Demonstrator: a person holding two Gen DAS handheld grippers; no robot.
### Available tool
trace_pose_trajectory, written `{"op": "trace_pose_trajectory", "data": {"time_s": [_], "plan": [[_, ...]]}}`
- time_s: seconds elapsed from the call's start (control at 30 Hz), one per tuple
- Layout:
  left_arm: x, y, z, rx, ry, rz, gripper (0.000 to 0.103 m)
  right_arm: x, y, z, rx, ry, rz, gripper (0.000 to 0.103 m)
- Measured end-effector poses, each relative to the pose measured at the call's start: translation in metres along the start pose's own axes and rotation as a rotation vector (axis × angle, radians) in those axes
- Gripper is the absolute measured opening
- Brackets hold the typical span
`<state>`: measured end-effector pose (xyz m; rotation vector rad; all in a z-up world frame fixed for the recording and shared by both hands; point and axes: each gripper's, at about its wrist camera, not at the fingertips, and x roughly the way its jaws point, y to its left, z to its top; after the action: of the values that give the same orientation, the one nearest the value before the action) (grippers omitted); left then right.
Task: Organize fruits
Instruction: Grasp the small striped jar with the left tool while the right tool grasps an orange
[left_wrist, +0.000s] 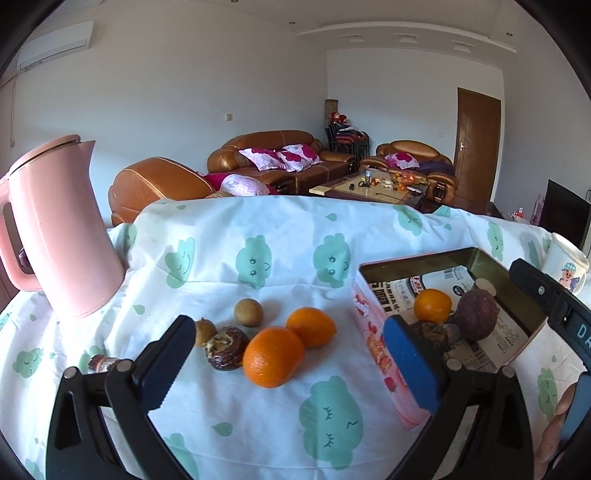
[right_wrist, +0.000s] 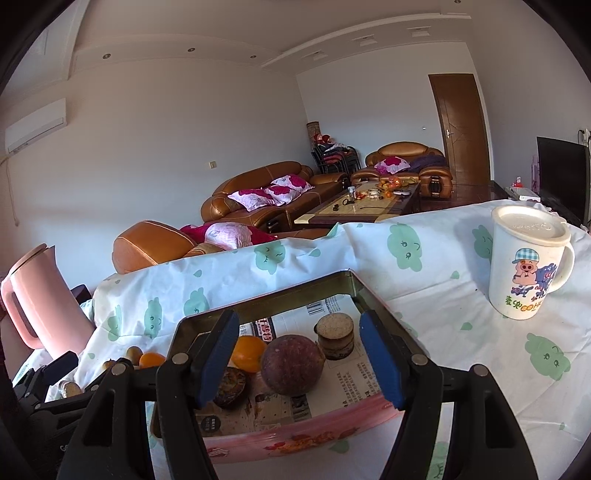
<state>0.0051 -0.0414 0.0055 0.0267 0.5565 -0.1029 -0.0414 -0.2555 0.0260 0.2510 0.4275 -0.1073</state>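
Observation:
A pink tin box (left_wrist: 373, 343) lined with newspaper stands on the right of the table; it also shows in the right wrist view (right_wrist: 295, 439). Inside lie an orange (right_wrist: 248, 352), a purple passion fruit (right_wrist: 292, 364), a dark wrinkled fruit (right_wrist: 231, 386) and a round cut piece (right_wrist: 335, 335). On the cloth lie two oranges (left_wrist: 273, 356) (left_wrist: 311, 326), a dark dried fruit (left_wrist: 226, 347) and two small brown fruits (left_wrist: 248, 312) (left_wrist: 204, 331). My left gripper (left_wrist: 291, 369) is open around the oranges. My right gripper (right_wrist: 299, 363) is open, empty, over the box.
A pink kettle (left_wrist: 59, 229) stands at the left on the cloud-print tablecloth (left_wrist: 258, 236). A white cartoon mug with a lid (right_wrist: 526, 262) stands at the right. A small dark-red thing (left_wrist: 99, 363) lies by the left finger. Sofas and a coffee table lie beyond.

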Motion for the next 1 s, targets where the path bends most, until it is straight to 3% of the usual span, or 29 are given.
{"op": "trace_pose_trajectory", "data": {"time_s": [0.3, 0.67, 0.9, 1.0], "plan": [[0.006, 0.05, -0.004, -0.031, 0.049, 0.086, 0.103, -0.013, 0.041, -0.015, -0.085, 0.003, 0.027, 0.069], [0.02, 0.117, -0.015, -0.121, 0.177, 0.142, 0.103, -0.016, 0.101, -0.033, -0.233, 0.051, 0.109, 0.069], [0.032, 0.146, -0.026, -0.2, 0.28, 0.128, 0.102, 0.003, 0.153, -0.048, -0.29, 0.162, 0.217, 0.069], [0.037, 0.154, -0.03, -0.225, 0.307, 0.112, 0.097, 0.017, 0.177, -0.056, -0.329, 0.228, 0.206, 0.068]]}}
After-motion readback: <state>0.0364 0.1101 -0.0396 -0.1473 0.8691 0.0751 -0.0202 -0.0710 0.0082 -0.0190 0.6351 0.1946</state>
